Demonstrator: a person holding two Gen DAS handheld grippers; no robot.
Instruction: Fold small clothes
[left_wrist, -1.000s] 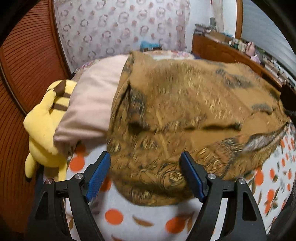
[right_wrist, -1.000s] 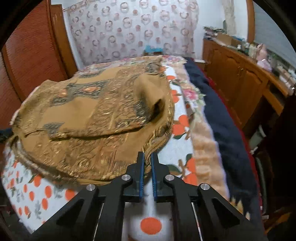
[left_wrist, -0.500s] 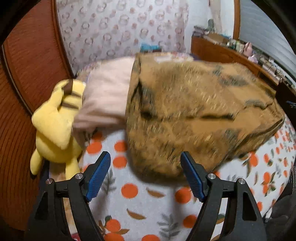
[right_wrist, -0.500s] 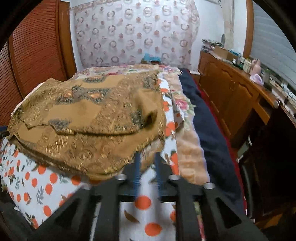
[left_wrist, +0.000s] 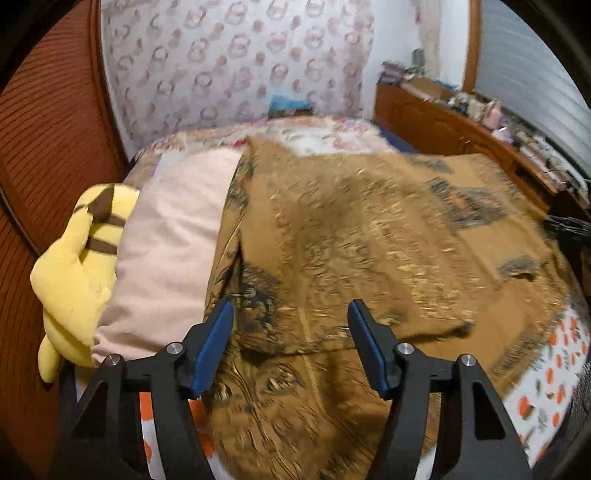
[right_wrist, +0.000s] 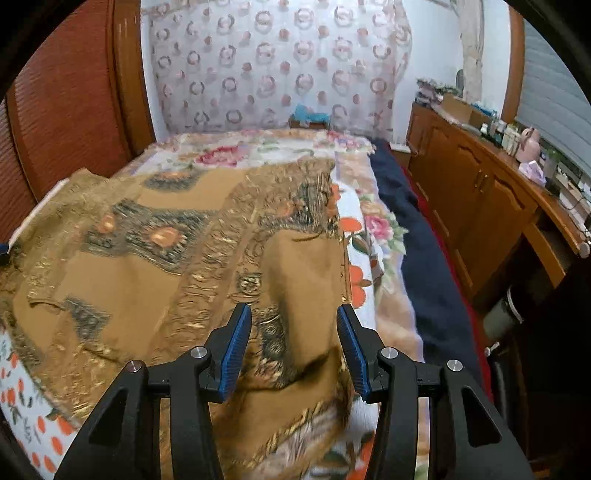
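Lay spread over the near half of the bed (right_wrist: 373, 225), the brown cloth (left_wrist: 369, 236), already doubled in part, with a loose fold standing up between the right tongs (right_wrist: 293, 345). Stood open over it, both tongs, nothing pinched: left tongs (left_wrist: 290, 345) just been narrowing above the cloth's left edge, right tongs just been widening above the raised fold at its right edge, cloth under the gap but clear of the pads. Could well have gone wrong from there: a bite through only the top layer, leaving the lower one behind and skewing the fold; or a bite too deep, catching the orange-dotted sheet (left_wrist: 554, 380) along with the cloth. Also a risk on the left, where the cloth overlapped the pink pillow (left_wrist: 166, 251) beside the yellow plush (left_wrist: 74, 280), both liable to be dragged. Blurred, most of the weave, so layer edges hard to trace; near hem cut off behind the tongs; cannot tell the number of layers.
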